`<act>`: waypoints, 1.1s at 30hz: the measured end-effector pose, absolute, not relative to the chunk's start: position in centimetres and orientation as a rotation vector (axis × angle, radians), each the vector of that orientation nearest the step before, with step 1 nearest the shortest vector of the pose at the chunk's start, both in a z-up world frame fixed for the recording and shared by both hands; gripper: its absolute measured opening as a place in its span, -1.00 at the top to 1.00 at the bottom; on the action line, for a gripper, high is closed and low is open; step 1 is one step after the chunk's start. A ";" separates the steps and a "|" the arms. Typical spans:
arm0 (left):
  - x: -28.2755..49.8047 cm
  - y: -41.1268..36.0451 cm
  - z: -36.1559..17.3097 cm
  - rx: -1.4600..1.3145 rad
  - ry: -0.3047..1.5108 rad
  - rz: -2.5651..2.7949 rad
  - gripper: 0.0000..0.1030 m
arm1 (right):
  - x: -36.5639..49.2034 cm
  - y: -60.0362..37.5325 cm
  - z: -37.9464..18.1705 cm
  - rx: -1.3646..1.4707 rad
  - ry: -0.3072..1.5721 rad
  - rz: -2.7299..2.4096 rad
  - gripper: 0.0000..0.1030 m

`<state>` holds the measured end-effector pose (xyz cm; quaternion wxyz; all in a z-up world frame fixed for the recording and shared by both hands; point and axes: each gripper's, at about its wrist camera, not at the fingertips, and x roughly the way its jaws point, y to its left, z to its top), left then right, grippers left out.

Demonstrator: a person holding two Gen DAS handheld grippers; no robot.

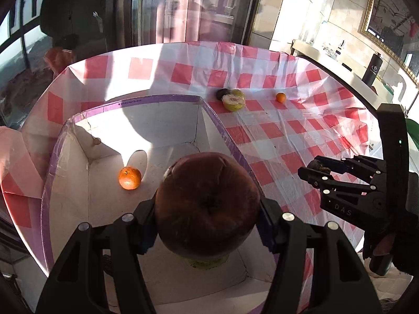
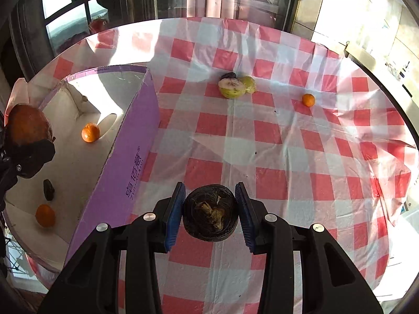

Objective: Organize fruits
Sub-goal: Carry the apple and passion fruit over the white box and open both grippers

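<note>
My left gripper (image 1: 208, 225) is clamped about partway open on a big brown round fruit (image 1: 208, 204), its pads pressing both flanks, and it hangs above the open white box (image 1: 167, 136) with the purple rim. My right gripper (image 2: 210, 213) is nearly closed, its blue pads (image 2: 175, 214) hugging a small dark, shrivelled fruit (image 2: 210, 213) with a dried stem tuft on top; it is over the red-and-white checked tablecloth (image 2: 288, 144), just right of the box's purple side wall. In the left wrist view that right gripper shows at the right edge, with my gloved hand (image 1: 382, 246) behind it. Inside the box, an orange (image 1: 129, 178) sits on the floor toward the far left, catching sunlight. The right wrist view shows two more things on the box's near floor: a small dark oblong fruit (image 2: 49, 189) and, nearer still, a second orange (image 2: 45, 215). Out on the cloth, toward the far side of the table, lies a cut green fruit (image 2: 231, 87) showing its pale flesh, with its other half (image 2: 249, 84) touching it on the right and a dark fruit (image 2: 228, 76) just behind. Well to the right of those sits a small orange (image 2: 308, 100) alone. Beyond the table's far edge are glass doors (image 1: 167, 5).
</note>
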<state>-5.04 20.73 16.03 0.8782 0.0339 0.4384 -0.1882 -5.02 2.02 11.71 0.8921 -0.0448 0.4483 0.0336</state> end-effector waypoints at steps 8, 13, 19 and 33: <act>-7.7 25.7 18.3 0.153 0.881 -0.287 -0.19 | -7.1 10.3 17.7 -0.229 0.802 0.251 0.24; -7.4 29.0 15.6 0.127 0.934 -0.223 -0.19 | -7.5 14.3 16.0 -0.341 0.810 0.399 0.25; -5.1 30.2 11.3 0.095 1.003 -0.178 -0.19 | -4.4 17.5 11.5 -0.431 0.914 0.467 0.25; -4.7 29.0 9.3 0.176 1.058 -0.193 -0.20 | -0.7 17.4 6.4 -0.322 1.089 0.475 0.23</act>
